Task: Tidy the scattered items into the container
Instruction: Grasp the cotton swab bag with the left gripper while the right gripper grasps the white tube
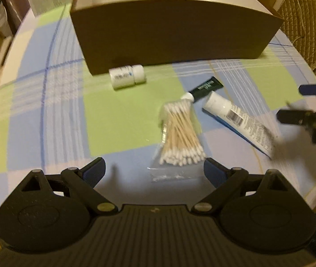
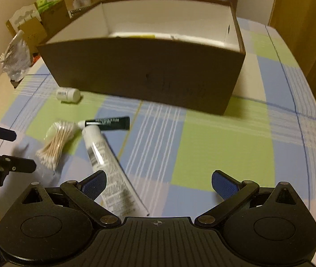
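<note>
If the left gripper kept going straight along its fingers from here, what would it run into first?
Most likely the bag of cotton swabs, which lies just ahead between the open fingers of the left gripper. Beyond it sit the dark tube and the brown box. Depth is hard to judge through the fisheye.

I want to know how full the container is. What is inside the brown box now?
In the right wrist view the brown box shows white inner walls and, just above its front wall, a blurred strip of something white and yellow. The front wall hides the floor and the rest.
</note>
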`<state>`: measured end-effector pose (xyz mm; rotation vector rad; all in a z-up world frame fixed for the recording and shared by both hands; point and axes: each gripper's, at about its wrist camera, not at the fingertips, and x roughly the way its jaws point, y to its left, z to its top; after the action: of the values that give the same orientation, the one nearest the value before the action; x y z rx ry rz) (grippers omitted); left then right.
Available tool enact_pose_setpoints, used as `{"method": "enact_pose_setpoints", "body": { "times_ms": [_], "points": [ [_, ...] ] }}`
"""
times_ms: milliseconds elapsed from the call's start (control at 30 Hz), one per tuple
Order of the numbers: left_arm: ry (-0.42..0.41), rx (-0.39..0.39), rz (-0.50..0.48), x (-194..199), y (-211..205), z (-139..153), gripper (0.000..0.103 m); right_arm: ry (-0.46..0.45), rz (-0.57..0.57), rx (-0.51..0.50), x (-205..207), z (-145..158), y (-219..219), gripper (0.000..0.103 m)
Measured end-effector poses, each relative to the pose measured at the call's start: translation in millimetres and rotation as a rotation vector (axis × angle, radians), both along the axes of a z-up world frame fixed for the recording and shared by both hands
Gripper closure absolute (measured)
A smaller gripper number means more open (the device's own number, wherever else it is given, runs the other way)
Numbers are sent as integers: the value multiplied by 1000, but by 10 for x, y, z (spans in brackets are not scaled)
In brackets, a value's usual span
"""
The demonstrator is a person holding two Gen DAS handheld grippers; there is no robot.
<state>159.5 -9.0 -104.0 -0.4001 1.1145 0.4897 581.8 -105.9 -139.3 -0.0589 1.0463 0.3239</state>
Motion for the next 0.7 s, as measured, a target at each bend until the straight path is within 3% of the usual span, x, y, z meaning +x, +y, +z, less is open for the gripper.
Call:
{"method": "enact_pose_setpoints", "body": {
  "times_ms": [400, 667, 700],
  "points": [
    [-34, 36, -94, 291, -51, -132, 18, 49, -42, 32, 84, -103, -132, 0],
    [-31, 47, -123, 426, -50, -260, 52, 45, -17, 83, 125, -76, -123, 0],
    [-34, 31, -128, 407, -45, -267, 64, 42, -8, 90, 127, -71, -106, 0]
  ]
}}
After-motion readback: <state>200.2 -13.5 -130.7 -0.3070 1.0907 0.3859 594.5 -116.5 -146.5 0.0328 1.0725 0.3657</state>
